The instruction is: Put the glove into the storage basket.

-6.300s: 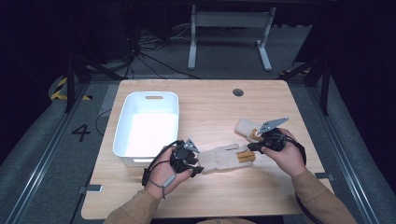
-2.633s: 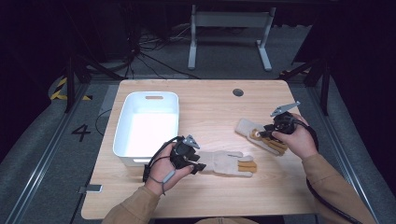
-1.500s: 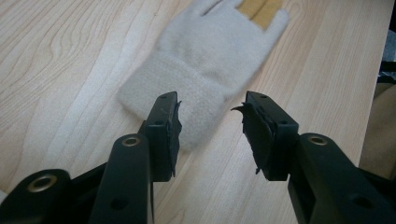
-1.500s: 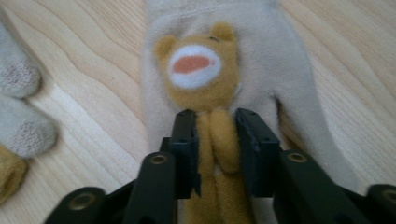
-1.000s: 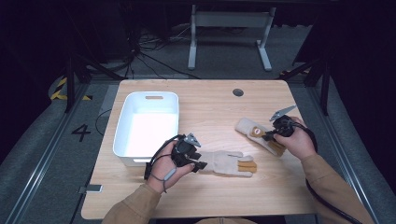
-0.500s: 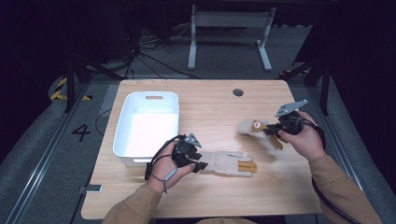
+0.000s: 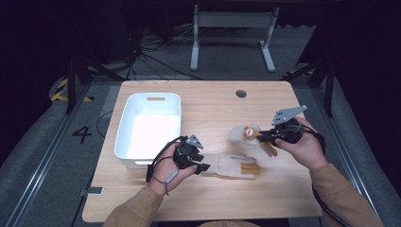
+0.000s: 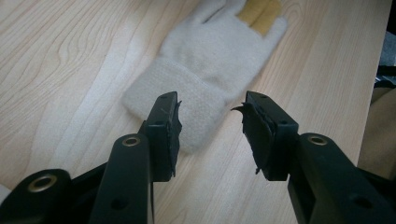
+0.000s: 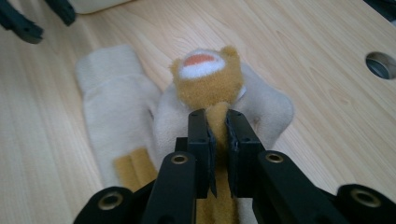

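Light wooden counter [image 7: 213, 109] across the middle of the frame, round cable hole [image 7: 241, 93] near its upper edge, white bin [image 7: 124, 127] on its left part, cream glove [image 7: 234, 165] lying flat at lower centre, second cream glove [image 7: 239, 135] just right of centre

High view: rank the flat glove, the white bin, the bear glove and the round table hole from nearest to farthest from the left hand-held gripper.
1. Flat glove: lies right at the left hand-held gripper, just to its right.
2. White bin: just behind it, to the left.
3. Bear glove: farther right, pinched by the right hand-held gripper.
4. Round table hole: far edge of the table.
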Demonstrator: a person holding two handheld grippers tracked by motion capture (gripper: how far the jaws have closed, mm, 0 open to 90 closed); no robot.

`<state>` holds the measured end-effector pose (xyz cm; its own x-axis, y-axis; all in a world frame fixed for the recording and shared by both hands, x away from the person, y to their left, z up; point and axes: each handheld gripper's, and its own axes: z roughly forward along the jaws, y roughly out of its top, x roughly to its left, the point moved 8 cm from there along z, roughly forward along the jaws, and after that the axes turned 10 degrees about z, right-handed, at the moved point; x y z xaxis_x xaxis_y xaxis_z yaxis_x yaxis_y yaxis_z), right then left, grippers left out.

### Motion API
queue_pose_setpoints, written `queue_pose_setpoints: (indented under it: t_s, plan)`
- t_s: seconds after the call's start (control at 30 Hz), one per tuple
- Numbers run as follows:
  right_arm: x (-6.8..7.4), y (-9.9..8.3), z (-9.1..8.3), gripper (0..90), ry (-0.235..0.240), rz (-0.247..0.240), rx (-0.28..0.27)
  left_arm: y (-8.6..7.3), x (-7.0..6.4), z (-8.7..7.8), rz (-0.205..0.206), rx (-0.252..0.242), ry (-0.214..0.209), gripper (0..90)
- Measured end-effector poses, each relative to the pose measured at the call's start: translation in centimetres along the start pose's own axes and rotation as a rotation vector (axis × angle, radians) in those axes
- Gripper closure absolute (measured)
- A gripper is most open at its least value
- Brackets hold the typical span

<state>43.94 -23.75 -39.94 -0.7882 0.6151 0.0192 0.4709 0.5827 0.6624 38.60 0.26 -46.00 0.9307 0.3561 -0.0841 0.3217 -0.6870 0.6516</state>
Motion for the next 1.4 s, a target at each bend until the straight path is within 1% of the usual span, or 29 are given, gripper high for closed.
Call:
queue_pose_setpoints:
  t_s: [0.13, 0.3, 0.37, 0.5, 0.67, 0.83, 1.03, 1.1, 1.17, 1.23, 1.3, 1.4]
  plan:
    - [1.4, 0.3, 0.3, 81.7, 0.034, -0.03, -0.003, 0.0, -0.1, 0.1, 0.003, 0.001, -0.003, 57.2]
    - [2.5, 0.5, 1.0, 81.8, 0.064, -0.057, -0.006, -0.3, -0.1, -0.1, -0.003, 0.002, 0.002, 57.4]
    - [3.0, 0.7, 1.2, 81.7, 0.075, -0.064, -0.008, -0.4, -0.1, -0.2, -0.01, 0.001, 0.003, 57.4]
    - [3.7, 1.1, 1.8, 81.7, 0.1, -0.082, -0.011, -0.3, 0.0, -0.5, -0.009, -0.007, 0.009, 57.6]
    - [4.7, 1.4, 2.3, 81.7, 0.129, -0.097, -0.019, -0.6, 0.0, -0.7, -0.02, -0.004, 0.01, 58.5]
    - [5.5, 1.6, 3.0, 81.6, 0.156, -0.118, -0.017, -0.7, 0.0, -0.8, -0.021, -0.006, 0.015, 59.1]
    - [6.9, 2.0, 3.6, 81.6, 0.204, -0.143, -0.026, -1.0, 0.2, -1.1, -0.034, -0.01, 0.028, 59.5]
    - [7.2, 2.0, 3.9, 81.6, 0.218, -0.151, -0.024, -1.1, 0.2, -1.3, -0.035, -0.011, 0.031, 59.6]
    - [7.5, 1.9, 4.2, 81.6, 0.244, -0.155, -0.023, -1.1, 0.2, -1.3, -0.041, -0.015, 0.035, 59.6]
    - [7.7, 1.7, 4.6, 81.6, 0.254, -0.158, -0.016, -1.2, 0.2, -1.3, -0.04, -0.013, 0.034, 59.6]
    - [7.8, 1.3, 4.9, 81.6, 0.263, -0.162, -0.008, -1.2, 0.2, -1.2, -0.04, -0.011, 0.033, 59.6]
    - [7.6, 0.6, 5.7, 81.3, 0.277, -0.174, 0.021, -1.2, 0.2, -1.1, -0.04, -0.01, 0.031, 59.6]
